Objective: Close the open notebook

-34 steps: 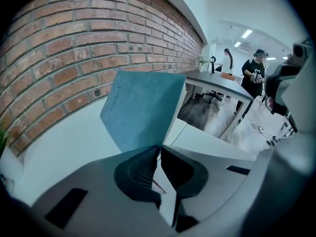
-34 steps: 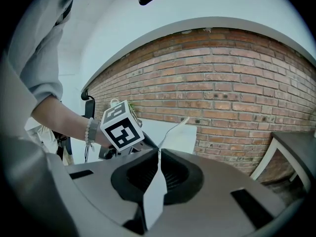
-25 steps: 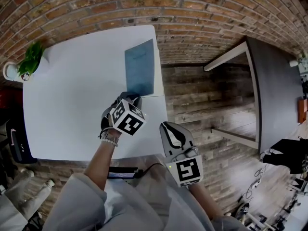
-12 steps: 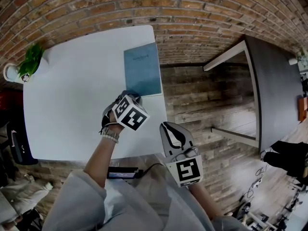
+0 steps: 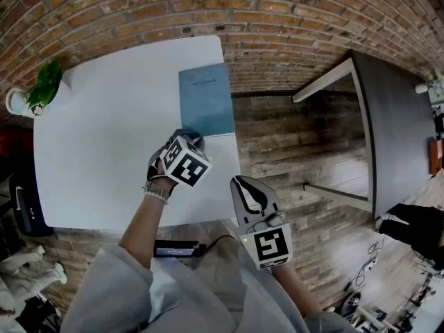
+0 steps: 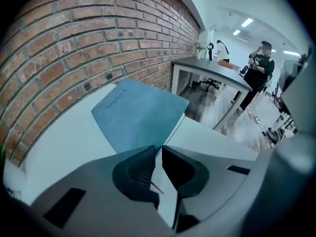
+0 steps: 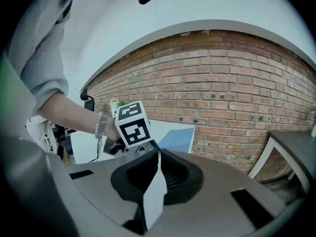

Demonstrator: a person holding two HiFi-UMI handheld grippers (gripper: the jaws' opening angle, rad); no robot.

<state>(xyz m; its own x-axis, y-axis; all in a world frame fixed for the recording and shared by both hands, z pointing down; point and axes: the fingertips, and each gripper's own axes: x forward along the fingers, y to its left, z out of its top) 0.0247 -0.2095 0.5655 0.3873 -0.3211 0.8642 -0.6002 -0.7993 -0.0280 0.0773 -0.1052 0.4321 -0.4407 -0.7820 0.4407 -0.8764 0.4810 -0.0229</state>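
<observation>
Grey sleeves [image 5: 111, 290] frame the bottom of the head view, with the right gripper [image 5: 239, 180] held off the table's near right corner, above the wooden floor [image 5: 291, 151]. Its jaws are pressed together on nothing. Just left of it and lower, a black device [image 5: 177, 248] shows beneath the table's near edge. Ahead and left of the right gripper, the left gripper [image 6: 158, 150] points down at the white table [image 5: 104, 137], its jaws drawn almost together with only a thin slit between them and no grip on anything visible. In the right gripper view, this gripper's marker cube [image 7: 132, 124] and the hand behind it stand in front of the notebook's near end. The blue notebook [image 5: 206, 100] lies closed and flat directly beyond the left gripper's tips, its near corner just beside them, its long side along the table's right edge. Far to the left gripper's left, a green plant [image 5: 43, 85] in a white pot [image 5: 14, 104] sits at the table's far corner. Well to the right stands a dark table [image 5: 399, 130], and a brick wall [image 5: 277, 19] runs behind everything. A second ago the blue cover showed narrower and darker; now it shows broader, while both grippers hold the same spots.
</observation>
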